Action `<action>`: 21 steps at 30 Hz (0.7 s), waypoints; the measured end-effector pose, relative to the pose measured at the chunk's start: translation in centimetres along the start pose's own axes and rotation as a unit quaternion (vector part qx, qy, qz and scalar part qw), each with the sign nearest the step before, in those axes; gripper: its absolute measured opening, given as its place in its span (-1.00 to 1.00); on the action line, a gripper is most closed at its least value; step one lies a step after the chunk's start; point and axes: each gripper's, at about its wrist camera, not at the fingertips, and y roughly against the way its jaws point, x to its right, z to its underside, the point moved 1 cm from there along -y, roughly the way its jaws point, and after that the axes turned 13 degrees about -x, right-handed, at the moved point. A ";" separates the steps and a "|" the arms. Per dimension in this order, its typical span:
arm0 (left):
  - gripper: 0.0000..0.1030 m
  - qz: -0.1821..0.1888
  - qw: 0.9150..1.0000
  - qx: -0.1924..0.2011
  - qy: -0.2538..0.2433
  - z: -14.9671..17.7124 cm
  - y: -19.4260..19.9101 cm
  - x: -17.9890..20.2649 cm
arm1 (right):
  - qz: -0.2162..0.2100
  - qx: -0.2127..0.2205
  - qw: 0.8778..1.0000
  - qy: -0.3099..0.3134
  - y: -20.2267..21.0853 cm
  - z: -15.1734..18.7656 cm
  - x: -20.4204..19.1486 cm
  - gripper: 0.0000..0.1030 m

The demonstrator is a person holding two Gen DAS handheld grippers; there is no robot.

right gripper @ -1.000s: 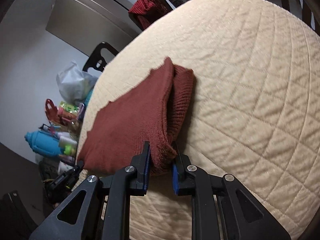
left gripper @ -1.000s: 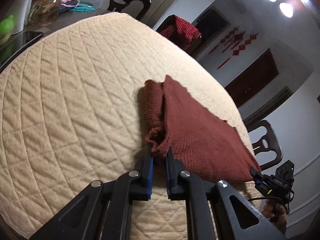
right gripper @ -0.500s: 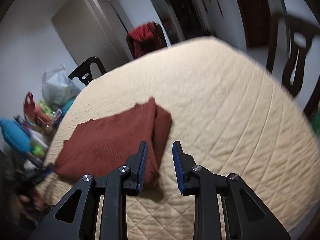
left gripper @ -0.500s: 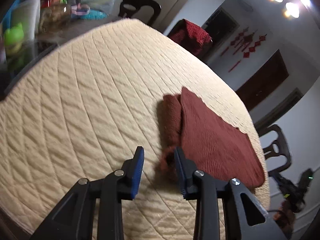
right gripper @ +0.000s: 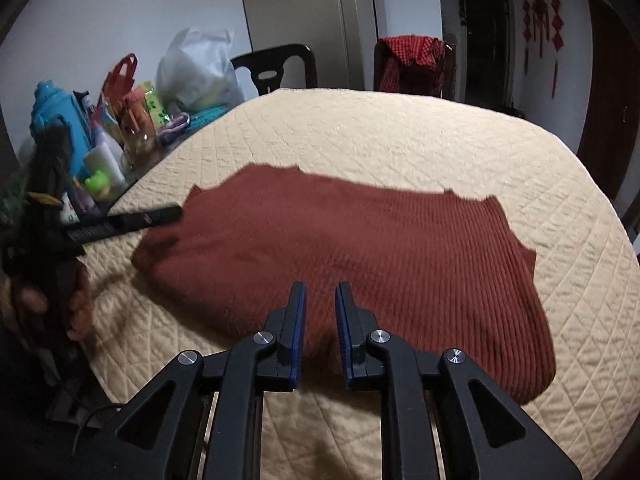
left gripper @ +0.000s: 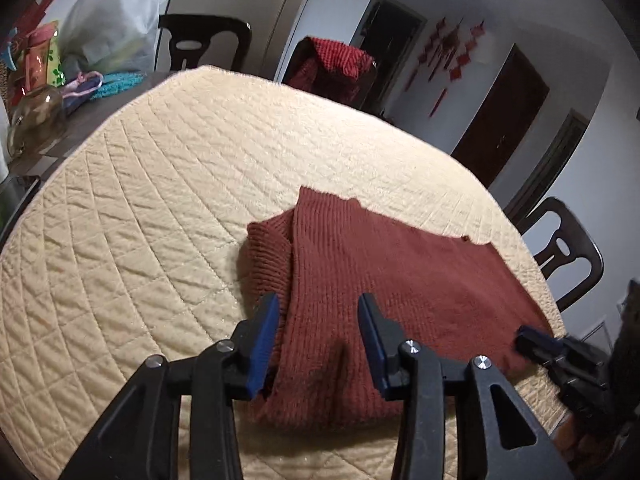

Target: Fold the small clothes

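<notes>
A rust-red knitted garment (left gripper: pixel 384 280) lies folded on the cream quilted table cover (left gripper: pixel 160 208); it also shows in the right wrist view (right gripper: pixel 360 248). My left gripper (left gripper: pixel 318 314) is open and empty, hovering above the garment's near left edge, where a rolled sleeve part (left gripper: pixel 266 256) sticks out. My right gripper (right gripper: pixel 320 300) is open with a narrow gap, empty, just above the garment's near edge. The right gripper shows in the left wrist view (left gripper: pixel 536 340), and the left gripper in the right wrist view (right gripper: pixel 160 214).
Bottles, a jar and bags (right gripper: pixel 100 136) crowd the table's left side beyond the cover. Dark chairs (left gripper: pixel 568 256) stand around the table; one holds a red checked cloth (right gripper: pixel 412 60). The cover's front edge is close below both grippers.
Both grippers let go of the garment's folded edge, opened and pulled back. The garment now lies flat on the cover, and both views have swung round.
</notes>
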 end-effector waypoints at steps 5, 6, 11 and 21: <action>-0.16 0.002 1.000 -0.008 0.004 0.6 -0.2 -0.8 | 0.018 0.023 0.999 0.014 3.8 0.1 1.2 -0.70; -0.16 0.002 1.000 -0.009 0.005 0.6 -0.2 -0.7 | 0.019 0.023 0.999 0.012 4.0 0.1 1.0 -0.70; -0.16 0.011 1.000 0.010 -0.001 0.7 1.0 -0.4 | 0.001 0.002 1.000 -0.001 2.2 0.9 -0.5 -0.70; -0.13 -0.015 1.000 -0.012 -0.021 0.8 -1.6 -0.2 | -0.023 -0.028 0.999 -0.014 -2.8 0.9 -1.7 -0.71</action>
